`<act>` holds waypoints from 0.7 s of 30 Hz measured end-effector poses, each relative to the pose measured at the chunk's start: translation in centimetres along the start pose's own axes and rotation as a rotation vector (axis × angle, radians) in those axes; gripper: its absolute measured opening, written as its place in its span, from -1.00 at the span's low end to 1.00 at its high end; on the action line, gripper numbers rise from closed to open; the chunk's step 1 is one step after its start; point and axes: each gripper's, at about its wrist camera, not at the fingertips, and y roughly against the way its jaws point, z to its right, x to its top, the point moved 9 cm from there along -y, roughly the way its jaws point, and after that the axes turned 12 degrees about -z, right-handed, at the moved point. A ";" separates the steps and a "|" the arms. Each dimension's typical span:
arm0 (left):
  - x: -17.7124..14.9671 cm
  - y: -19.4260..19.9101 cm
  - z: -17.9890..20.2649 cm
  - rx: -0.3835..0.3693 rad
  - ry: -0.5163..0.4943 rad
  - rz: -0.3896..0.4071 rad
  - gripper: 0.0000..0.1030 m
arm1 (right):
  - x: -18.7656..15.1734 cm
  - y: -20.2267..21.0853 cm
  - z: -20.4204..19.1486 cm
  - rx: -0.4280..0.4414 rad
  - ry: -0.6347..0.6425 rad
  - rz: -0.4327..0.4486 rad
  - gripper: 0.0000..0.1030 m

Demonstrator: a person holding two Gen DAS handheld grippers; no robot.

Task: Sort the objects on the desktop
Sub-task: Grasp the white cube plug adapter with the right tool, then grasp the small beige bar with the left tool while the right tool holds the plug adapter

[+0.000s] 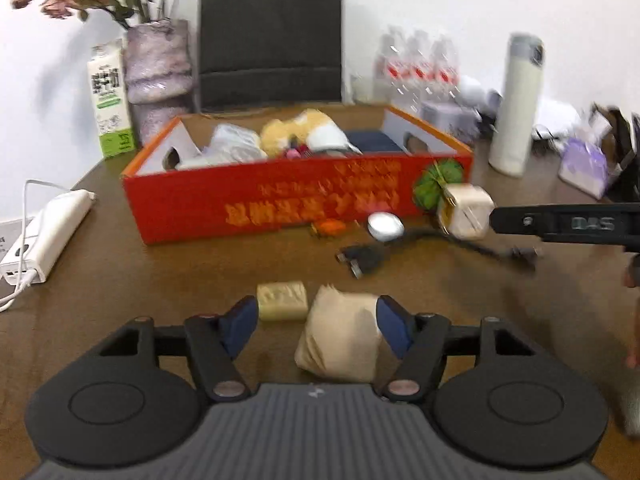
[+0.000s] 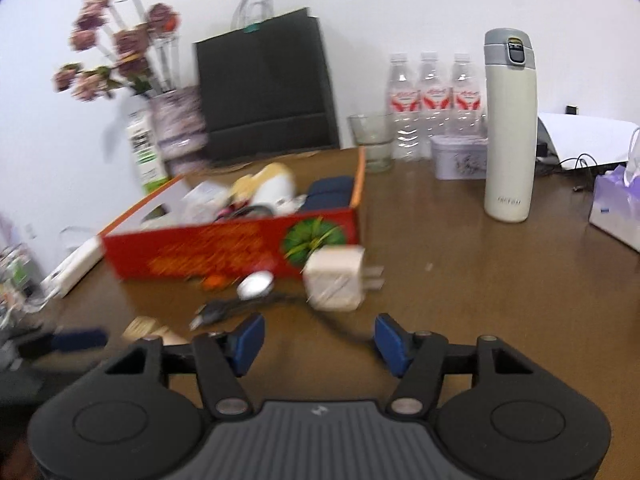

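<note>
A red cardboard box (image 1: 280, 204) holding several sorted items stands mid-table; it also shows in the right wrist view (image 2: 224, 254). My left gripper (image 1: 318, 326) is open low over the table, with a tan pouch (image 1: 340, 336) between its fingers, against the right pad. A beige eraser-like block (image 1: 282, 301) lies just ahead. My right gripper (image 2: 320, 340) is open and empty. A white charger plug (image 2: 334, 278) lies just ahead of it, also in the left wrist view (image 1: 466, 216). A black cable (image 1: 400, 250), a silver round tin (image 1: 386, 225) and a small orange item (image 1: 330, 226) lie before the box.
A white thermos (image 2: 510, 128), water bottles (image 2: 432, 100), a glass (image 2: 370, 142), a tissue pack (image 2: 618, 208) and a lilac tin (image 2: 460, 158) stand at the right back. A black bag (image 1: 272, 36), a vase of flowers (image 1: 158, 64), a carton (image 1: 110, 98) and a white power strip (image 1: 48, 234) sit left.
</note>
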 end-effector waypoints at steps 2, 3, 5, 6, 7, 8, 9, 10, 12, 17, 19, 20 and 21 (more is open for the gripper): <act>0.6 -0.7 -0.7 0.009 0.026 -0.006 0.44 | 1.3 -2.0 0.4 -0.017 -0.003 -0.014 0.19; 0.8 -1.4 -1.1 0.011 0.037 -0.027 0.42 | 1.8 -2.8 0.6 -0.026 -0.007 -0.020 0.19; 0.9 -2.8 -2.2 0.033 0.074 -0.076 0.00 | 2.5 -4.4 0.7 -0.040 -0.014 -0.030 0.17; 1.0 -3.1 -2.4 0.022 0.088 -0.072 -0.16 | 2.6 -5.0 0.7 -0.041 -0.015 -0.029 0.16; 1.1 -3.2 -2.6 0.009 0.095 -0.067 -0.29 | 2.7 -5.4 0.7 -0.036 -0.012 -0.024 0.15; 1.1 -3.2 -2.8 0.001 0.097 -0.061 -0.37 | 2.4 -5.8 0.7 -0.035 -0.002 -0.013 0.14; 1.1 -3.2 -2.9 -0.010 0.103 -0.054 -0.37 | 2.2 -5.8 0.6 -0.034 0.008 0.007 0.13; 1.0 -3.1 -3.2 -0.024 0.124 -0.045 -0.38 | 2.1 -5.7 0.6 -0.028 0.013 0.012 0.13; 1.0 -3.2 -4.0 -0.033 0.164 -0.027 -0.38 | 2.1 -5.6 0.7 -0.014 -0.005 0.022 0.13; 1.2 -1.7 -5.9 -0.011 0.252 0.025 -0.39 | 2.4 -4.0 1.0 -0.013 -0.025 0.091 0.13; 1.0 -0.4 -6.3 -0.011 0.278 0.057 -0.38 | 2.5 -2.6 0.6 -0.020 -0.023 0.143 0.13; 0.7 0.4 -6.6 -0.011 0.290 0.068 -0.38 | 2.4 -1.5 0.3 -0.037 -0.024 0.168 0.13; 0.2 1.1 -6.7 -0.011 0.295 0.075 -0.38 | 2.0 -0.4 0.0 -0.043 -0.028 0.191 0.13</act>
